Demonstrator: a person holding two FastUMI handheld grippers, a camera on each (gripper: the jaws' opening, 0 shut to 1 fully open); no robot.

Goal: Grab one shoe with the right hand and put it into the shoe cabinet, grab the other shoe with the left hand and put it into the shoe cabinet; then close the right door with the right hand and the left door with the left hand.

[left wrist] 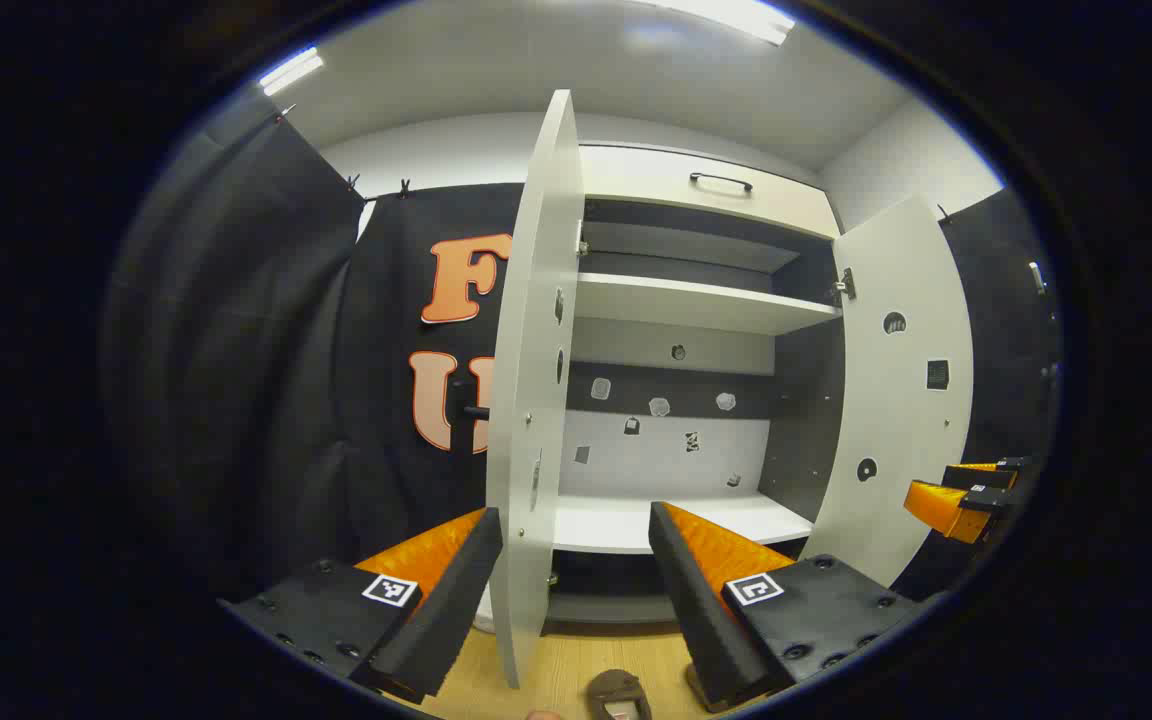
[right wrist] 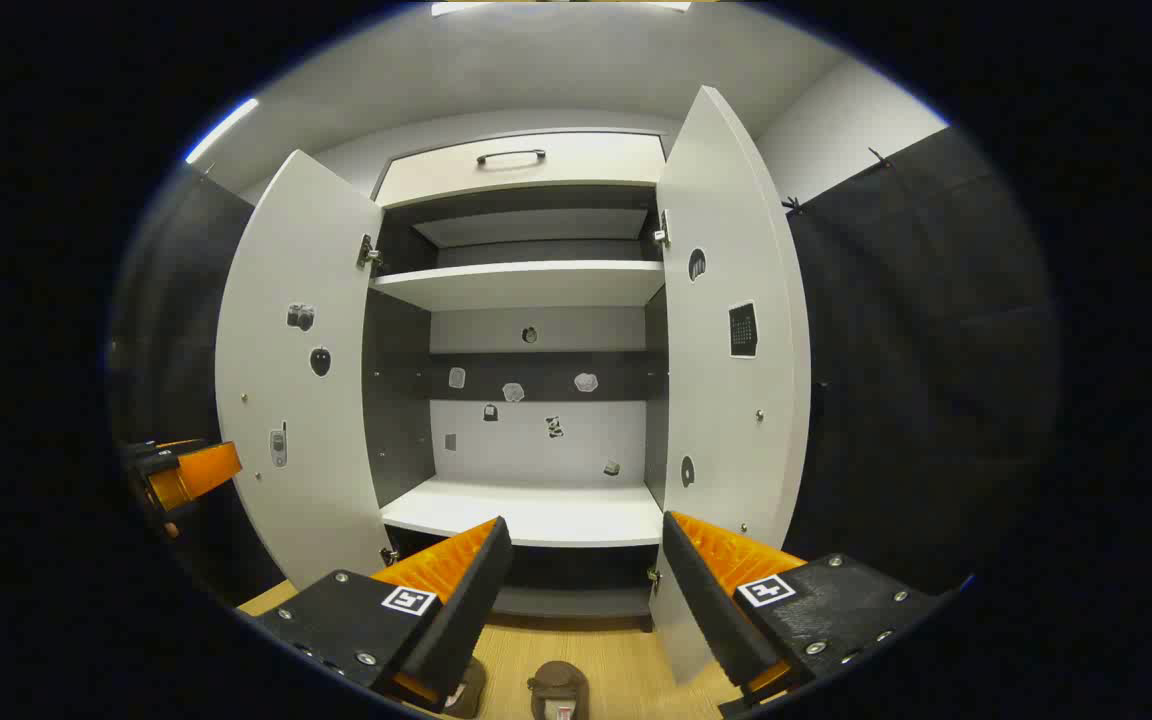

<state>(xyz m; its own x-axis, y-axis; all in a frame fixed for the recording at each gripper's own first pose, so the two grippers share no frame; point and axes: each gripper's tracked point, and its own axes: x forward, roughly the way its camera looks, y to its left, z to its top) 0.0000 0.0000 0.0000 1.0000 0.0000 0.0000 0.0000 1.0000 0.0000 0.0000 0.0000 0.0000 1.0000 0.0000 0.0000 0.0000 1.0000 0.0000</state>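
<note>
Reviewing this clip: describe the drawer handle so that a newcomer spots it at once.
Start at the white shoe cabinet with both doors swung open. Above its top shelf sits a closed drawer front. The drawer handle is the dark horizontal bar on it, the only bar among round stickers.

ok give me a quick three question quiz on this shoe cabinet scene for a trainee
1. True or false: both doors of the shoe cabinet are shut.
2. Multiple choice: where is the brown shoe in the right gripper view? A) on the lower shelf B) on the wooden floor in front of the cabinet C) between the right gripper's fingers
3. Short answer: are the left gripper and the right gripper open or shut?

Key
1. False: the left door and the right door both stand open.
2. B: it lies on the floor, and the lower shelf is bare.
3. Both open, holding nothing.
</note>
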